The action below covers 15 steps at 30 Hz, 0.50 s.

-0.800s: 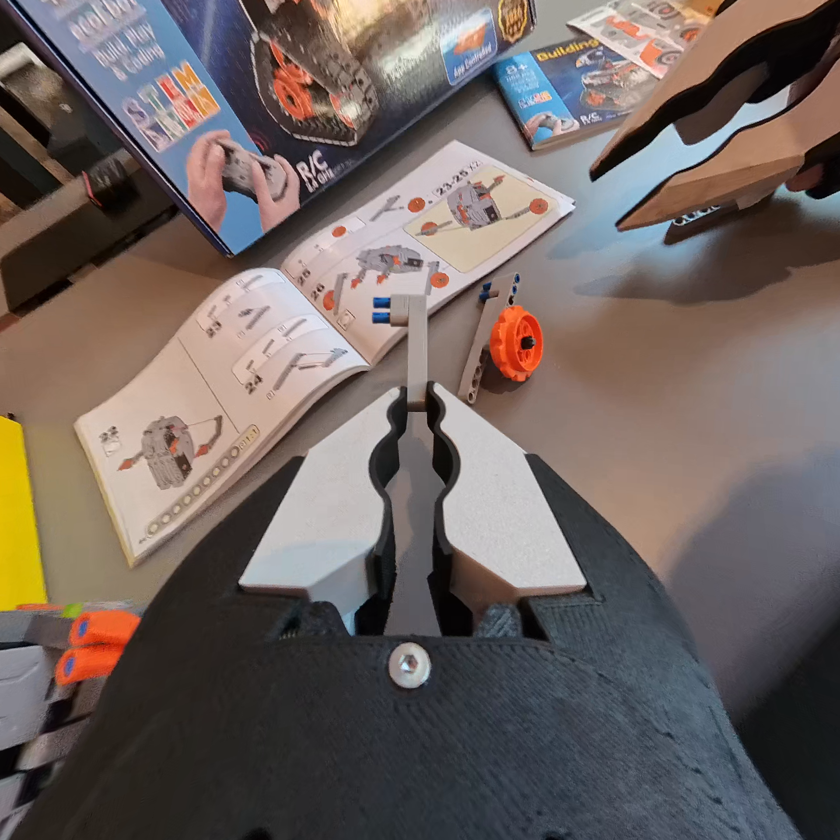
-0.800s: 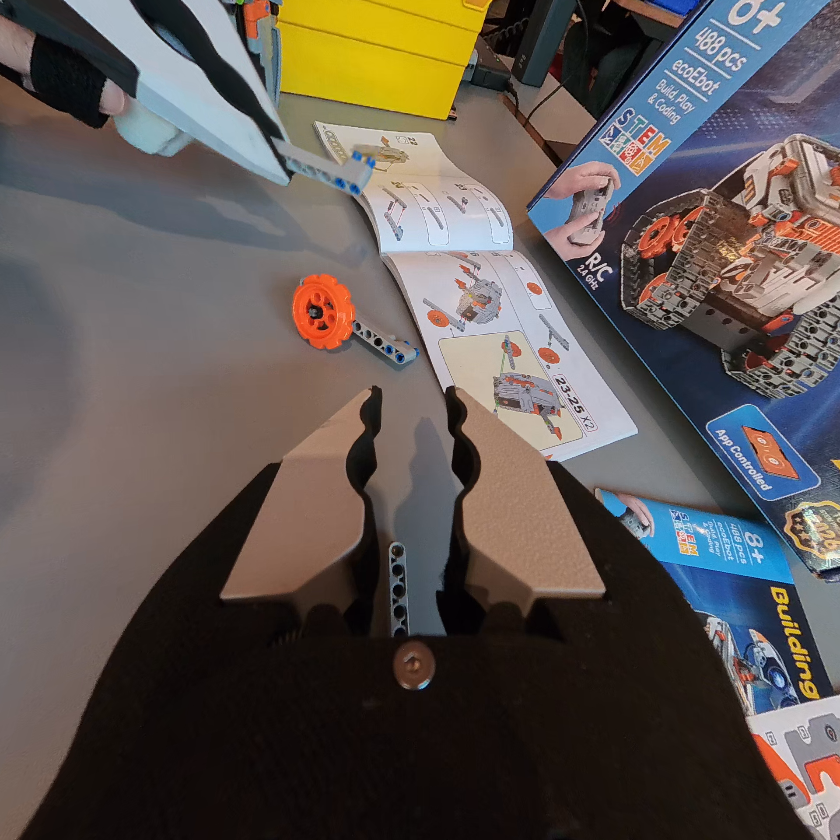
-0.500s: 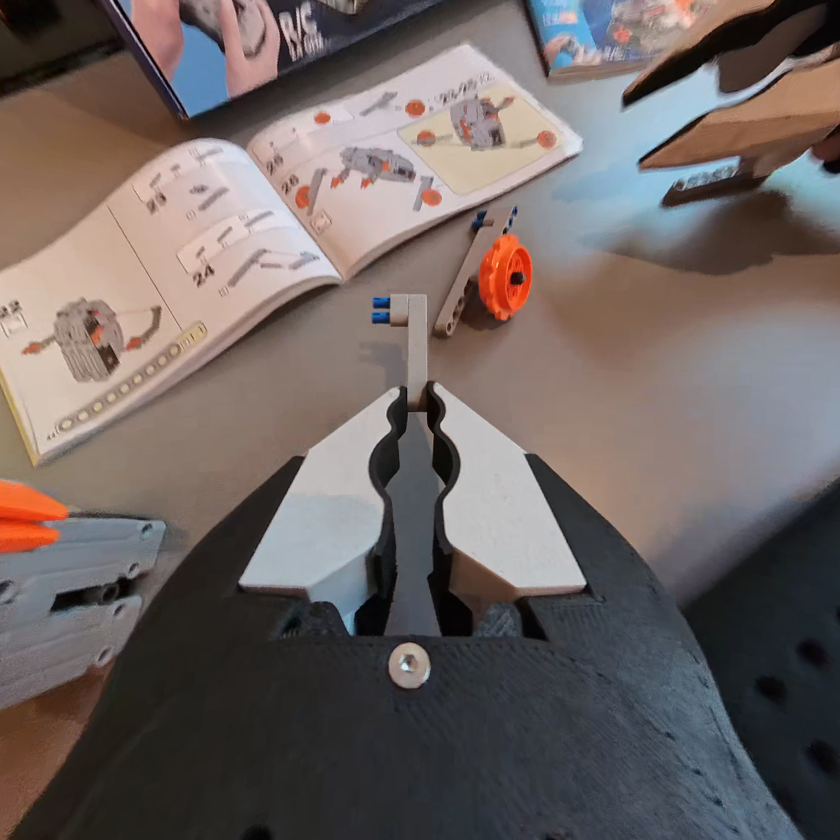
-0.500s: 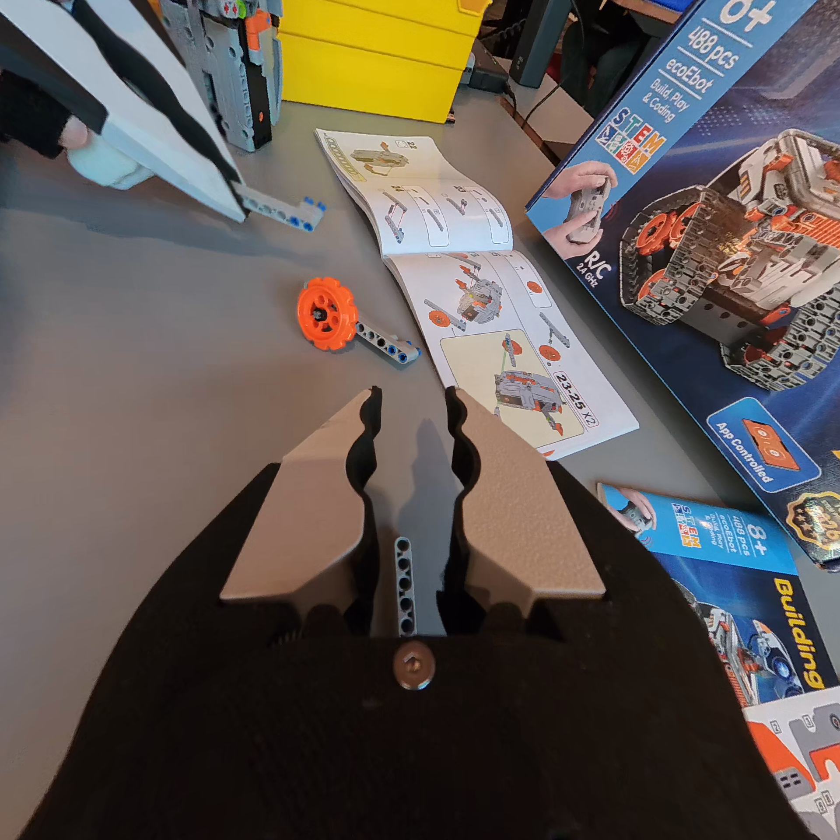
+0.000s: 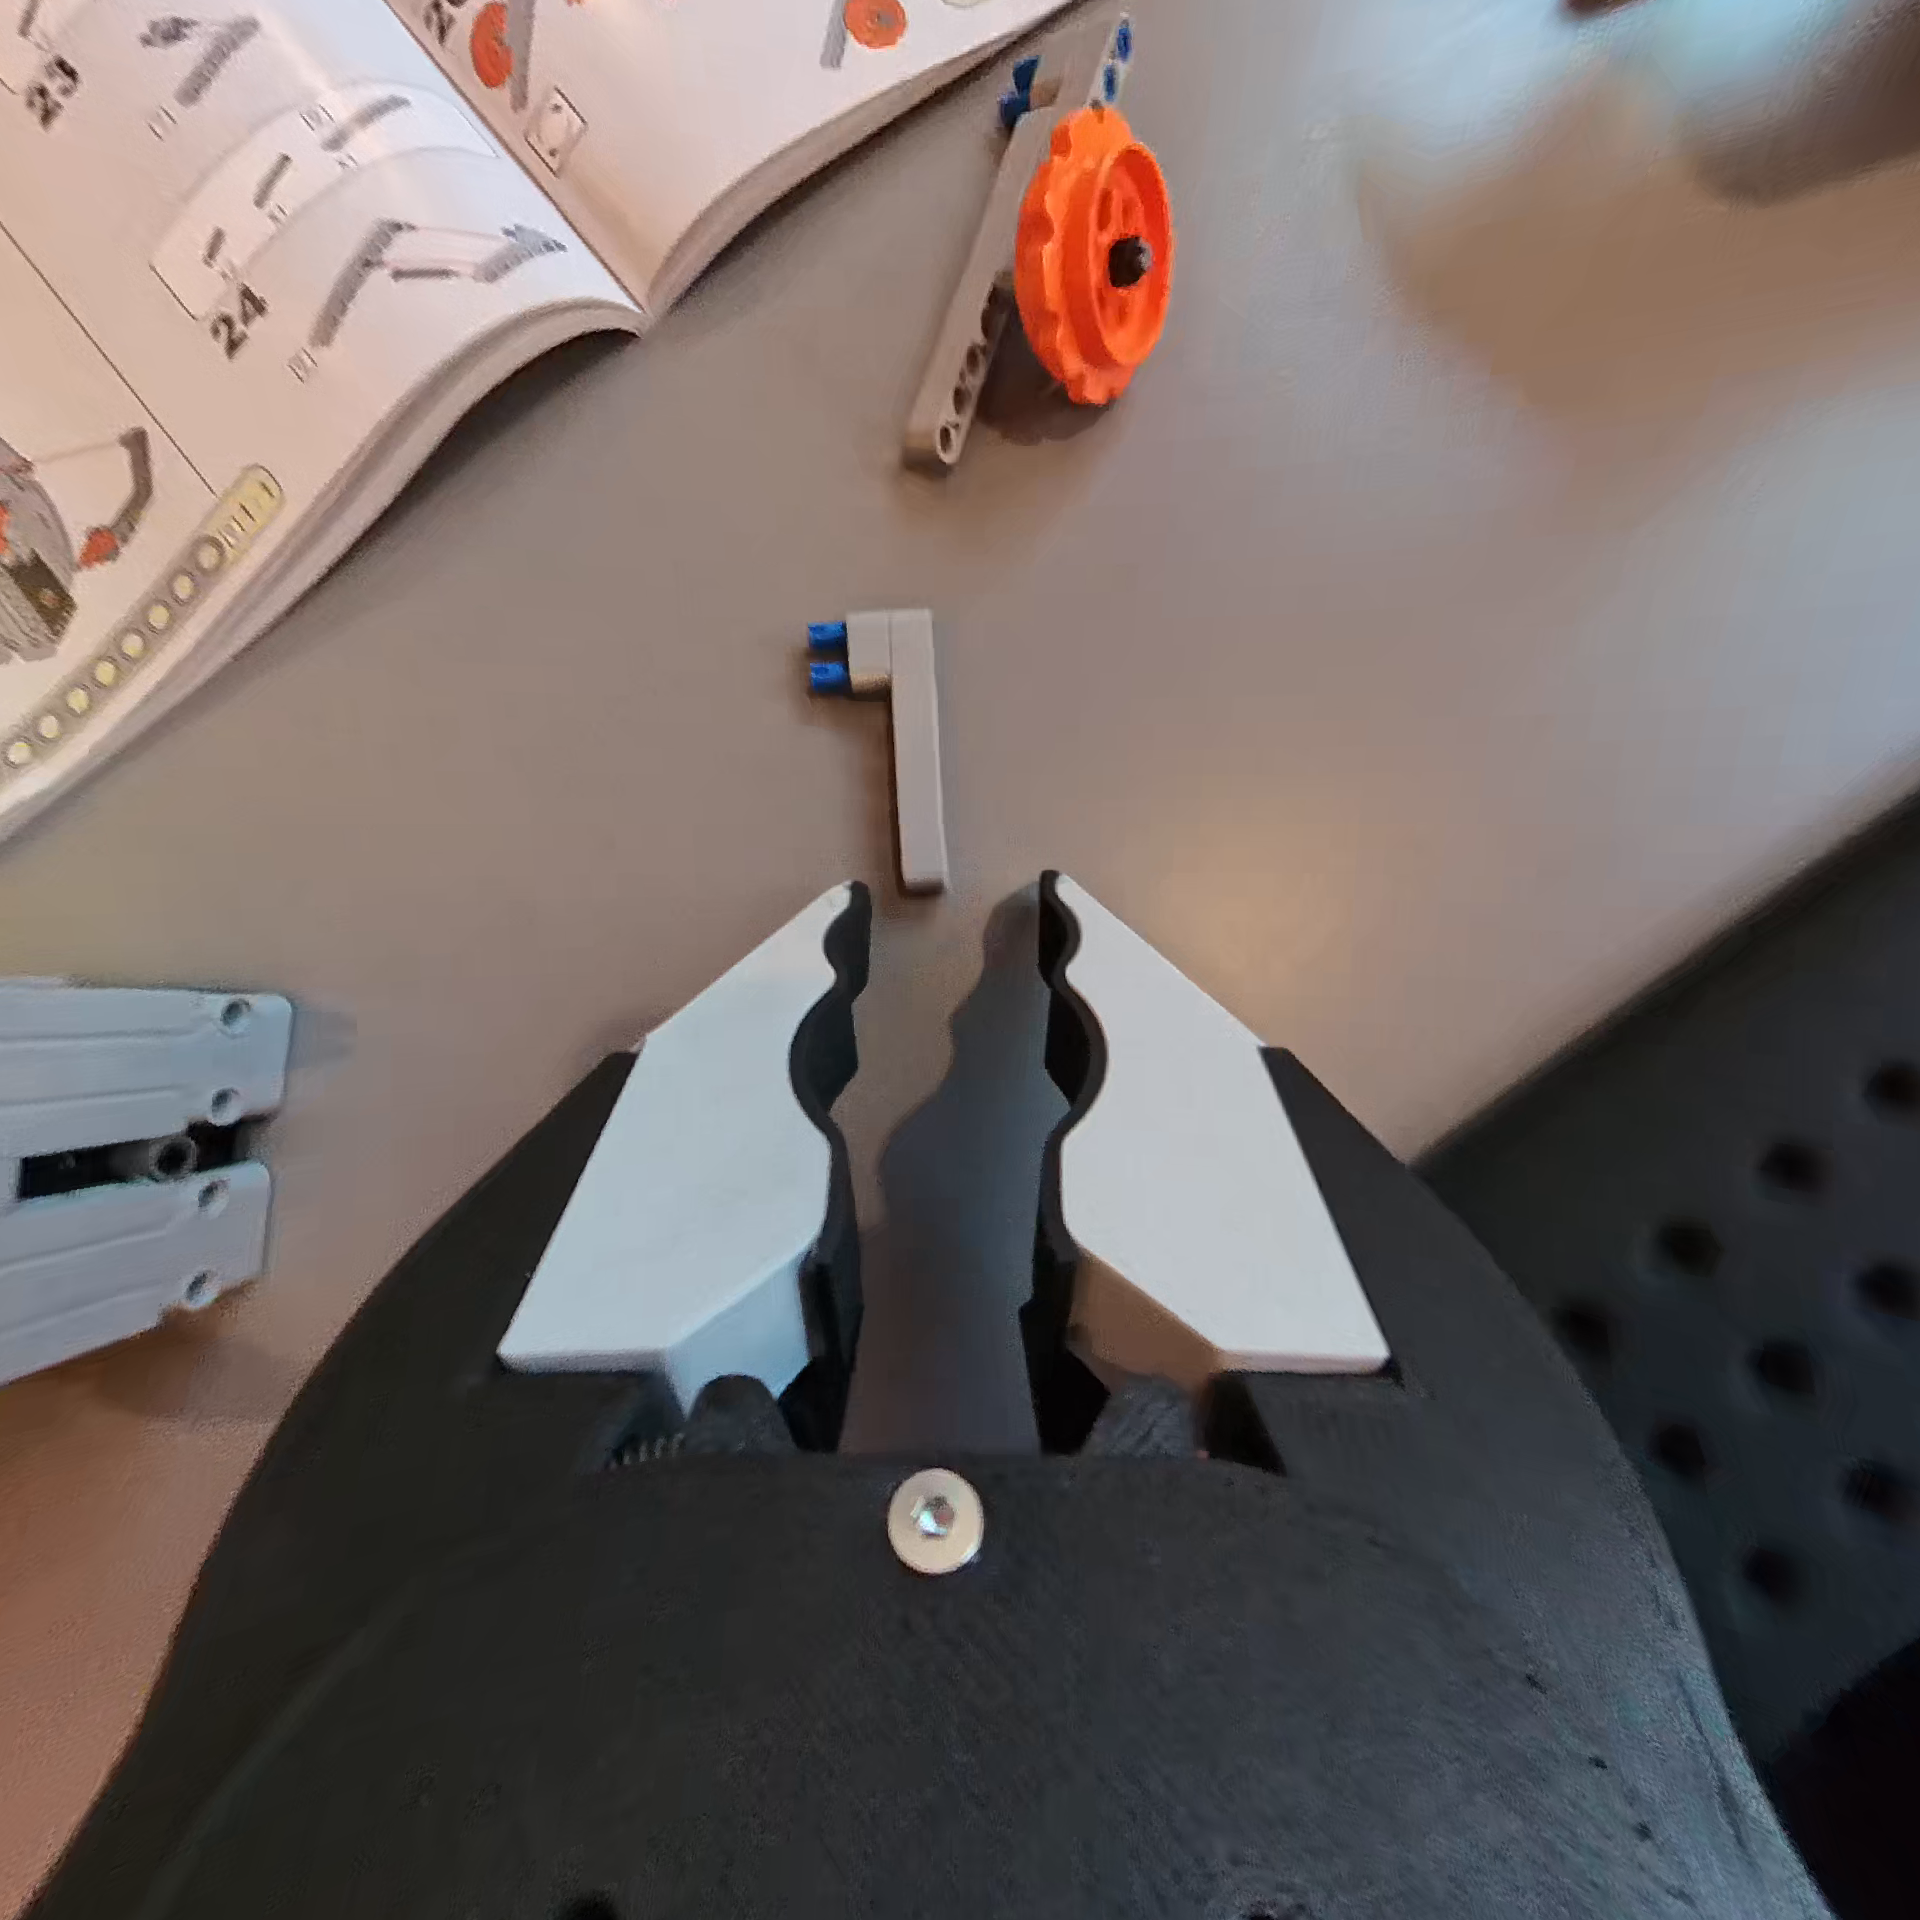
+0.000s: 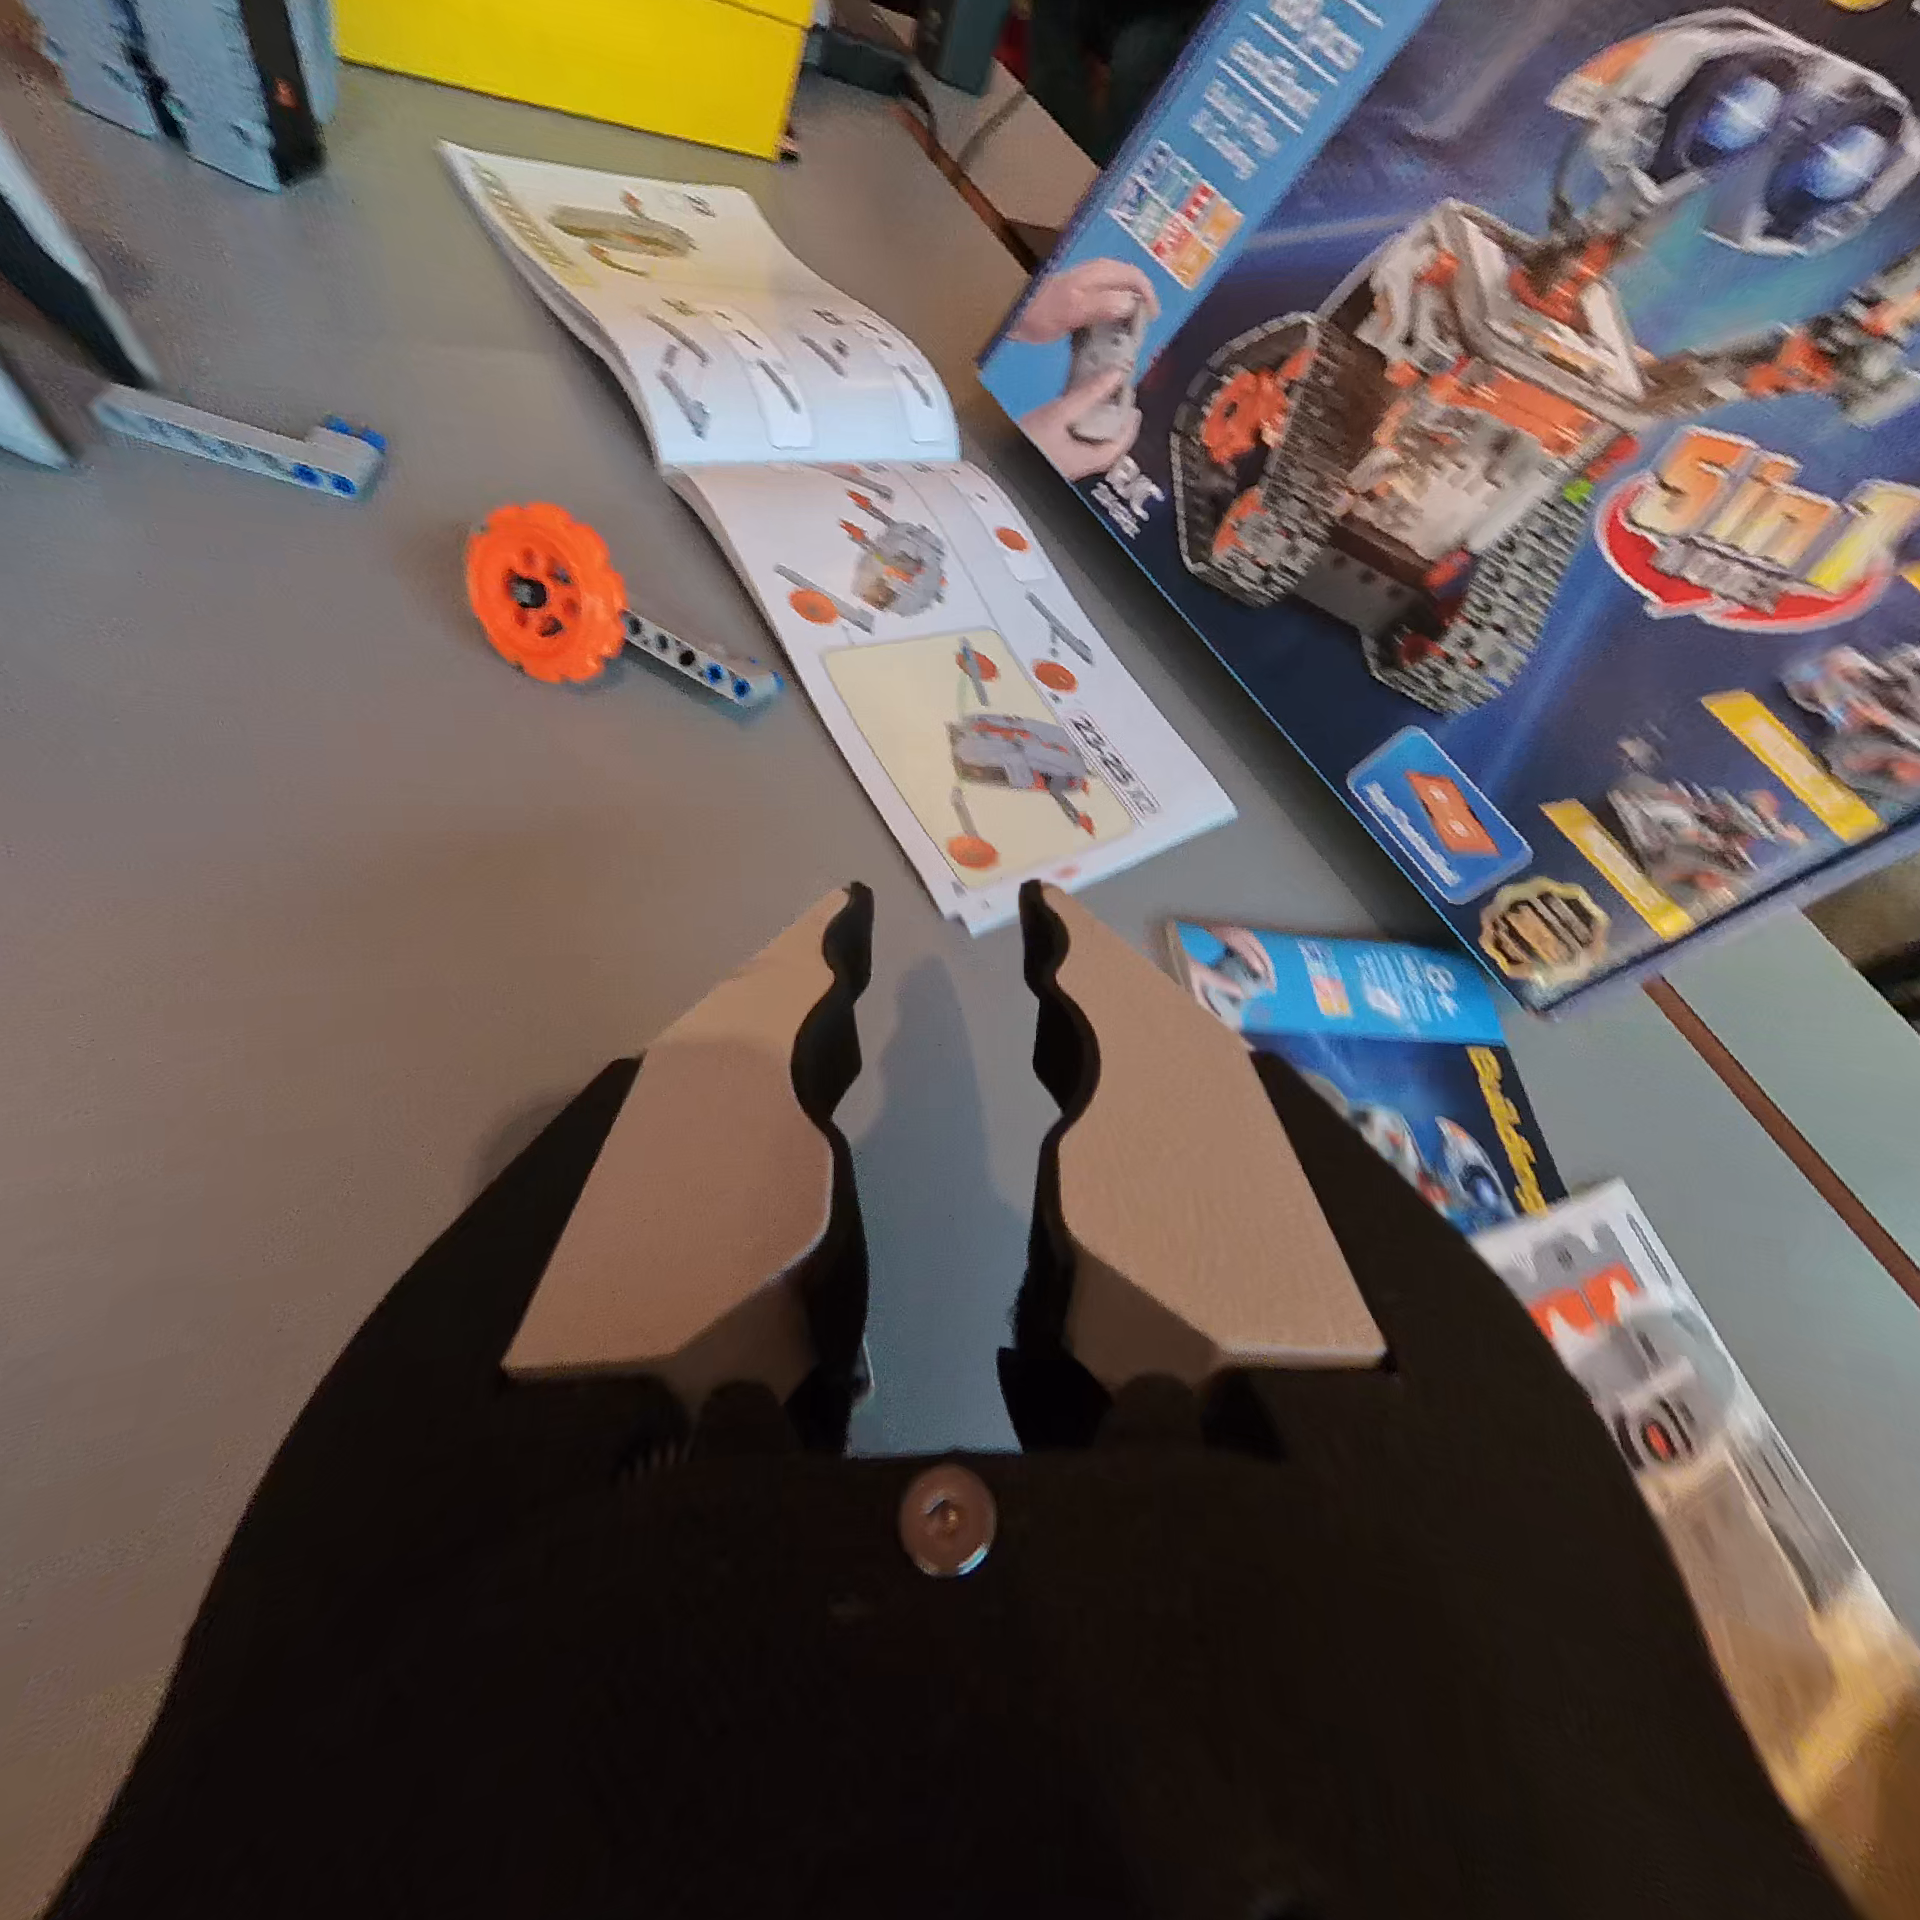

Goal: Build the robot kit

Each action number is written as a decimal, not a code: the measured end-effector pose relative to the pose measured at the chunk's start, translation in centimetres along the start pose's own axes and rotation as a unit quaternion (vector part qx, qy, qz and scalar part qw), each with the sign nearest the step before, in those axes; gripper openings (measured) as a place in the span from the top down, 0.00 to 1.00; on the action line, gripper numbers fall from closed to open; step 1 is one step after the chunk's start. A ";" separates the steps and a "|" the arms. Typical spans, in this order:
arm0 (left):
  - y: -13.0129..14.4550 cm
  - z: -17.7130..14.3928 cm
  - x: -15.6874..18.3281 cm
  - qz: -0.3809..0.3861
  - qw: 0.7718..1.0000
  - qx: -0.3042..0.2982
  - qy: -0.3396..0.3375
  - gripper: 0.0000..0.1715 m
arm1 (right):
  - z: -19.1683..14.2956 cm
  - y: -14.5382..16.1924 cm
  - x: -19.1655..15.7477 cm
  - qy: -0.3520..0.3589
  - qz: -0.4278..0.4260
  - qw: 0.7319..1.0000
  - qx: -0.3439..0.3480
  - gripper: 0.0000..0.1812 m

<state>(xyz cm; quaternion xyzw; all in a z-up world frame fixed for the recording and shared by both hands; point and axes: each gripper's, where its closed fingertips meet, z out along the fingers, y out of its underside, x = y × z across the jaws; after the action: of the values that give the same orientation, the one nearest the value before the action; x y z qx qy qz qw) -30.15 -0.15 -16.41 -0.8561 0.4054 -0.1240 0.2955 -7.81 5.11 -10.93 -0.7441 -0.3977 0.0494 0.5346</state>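
Observation:
My left gripper (image 5: 943,883) is open and empty. A grey L-shaped beam with two blue pins (image 5: 914,727) lies on the grey table just beyond its fingertips, apart from them. The beam also shows in the right wrist view (image 6: 244,449) at the far left, next to the left gripper's fingers (image 6: 62,312). An orange wheel on a grey holed beam (image 5: 1091,249) lies farther off; it also shows in the right wrist view (image 6: 545,592). My right gripper (image 6: 940,899) is open and empty above the table, near the corner of an open instruction booklet (image 6: 935,665).
The booklet (image 5: 312,260) lies open at the left. A large blue toy box (image 6: 1558,468) leans at the right, with smaller leaflets (image 6: 1382,1039) below it. A grey built block (image 5: 125,1153) sits at the left, a yellow box (image 6: 582,62) at the back, a black perforated surface (image 5: 1714,1299) at the right. Tip to tip, the grippers are about 25 cm apart.
My left gripper has lowered, opened and let go of the L-shaped beam, which now lies on the table. My right gripper has moved to the right; the holed beam between its fingers is out of sight.

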 end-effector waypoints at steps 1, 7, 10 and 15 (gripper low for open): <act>0.3 -0.5 0.4 -0.003 1.000 0.005 0.012 0.80 | -0.8 0.6 0.4 0.017 0.004 1.000 -0.008 0.85; 1.7 -4.8 1.5 -0.014 0.994 0.103 0.038 0.78 | -5.7 3.1 -0.5 0.107 -0.019 0.993 -0.037 0.86; 3.0 -5.4 0.8 0.000 0.993 0.118 0.012 0.80 | -6.3 3.6 -2.4 0.124 -0.065 0.988 -0.062 0.86; 2.4 -5.9 0.2 0.008 0.989 0.144 0.019 0.83 | -4.6 4.3 -5.1 0.105 -0.158 0.975 -0.117 0.87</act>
<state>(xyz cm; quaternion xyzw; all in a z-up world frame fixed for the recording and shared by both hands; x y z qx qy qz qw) -34.21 -3.89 -13.16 -0.7987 0.3960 -0.1948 0.4091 -6.65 -2.18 -14.36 -0.7305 -0.4545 -0.1614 0.4835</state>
